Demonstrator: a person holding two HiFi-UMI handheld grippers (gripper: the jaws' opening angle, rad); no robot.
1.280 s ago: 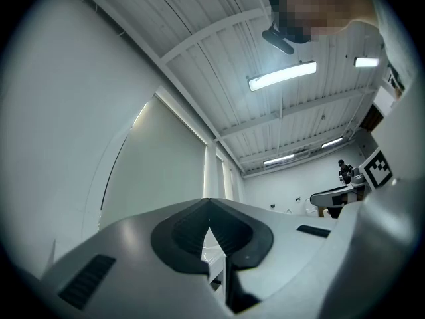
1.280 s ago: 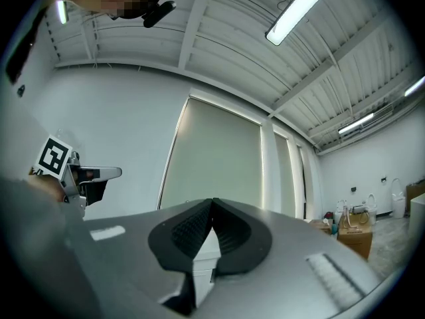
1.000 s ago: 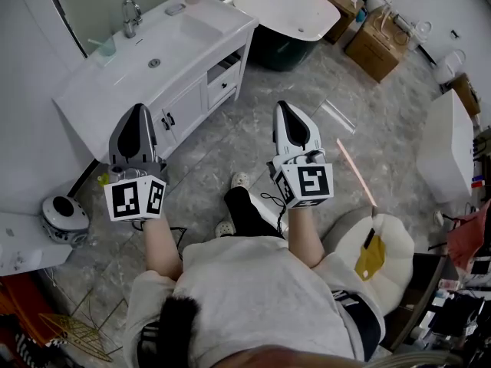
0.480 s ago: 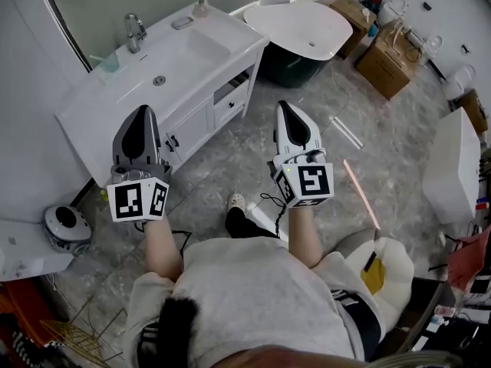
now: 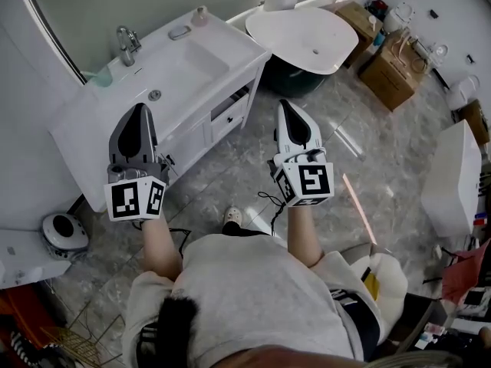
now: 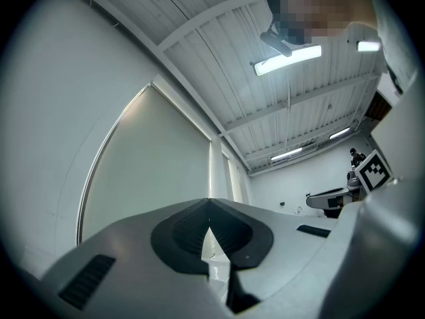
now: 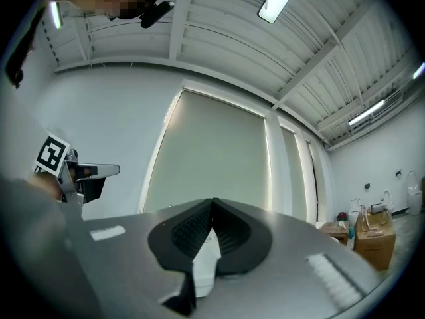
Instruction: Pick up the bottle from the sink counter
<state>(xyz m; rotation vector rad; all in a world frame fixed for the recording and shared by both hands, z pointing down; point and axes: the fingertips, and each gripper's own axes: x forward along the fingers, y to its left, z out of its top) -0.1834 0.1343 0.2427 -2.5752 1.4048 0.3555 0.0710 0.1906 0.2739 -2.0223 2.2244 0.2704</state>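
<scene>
The bottle [image 5: 200, 14] stands upright at the far end of the sink counter [image 5: 230, 31], close to the wall, with a small soap dish [image 5: 180, 31] just beside it on its left and the tap [image 5: 126, 43] farther left behind the basin [image 5: 165, 71]. It looks small and pale, with a narrower top that may be a pump or cap. It is probably light, stiff plastic with a smooth and perhaps damp skin, so it could slip or tip. The safest hold would seem to be across the middle of its body, below the neck. Any label on it is too small to read. The only clear print in the scene is the black-and-white square pattern on the marker cubes [image 5: 135, 198], and the cardboard boxes [image 5: 391, 60] at the far right show no legible writing. The left gripper [image 5: 138, 108] hovers over the near end of the counter and the right gripper [image 5: 285, 103] over the floor, both well apart from the bottle. On each gripper the tips are pressed together with nothing between them.
</scene>
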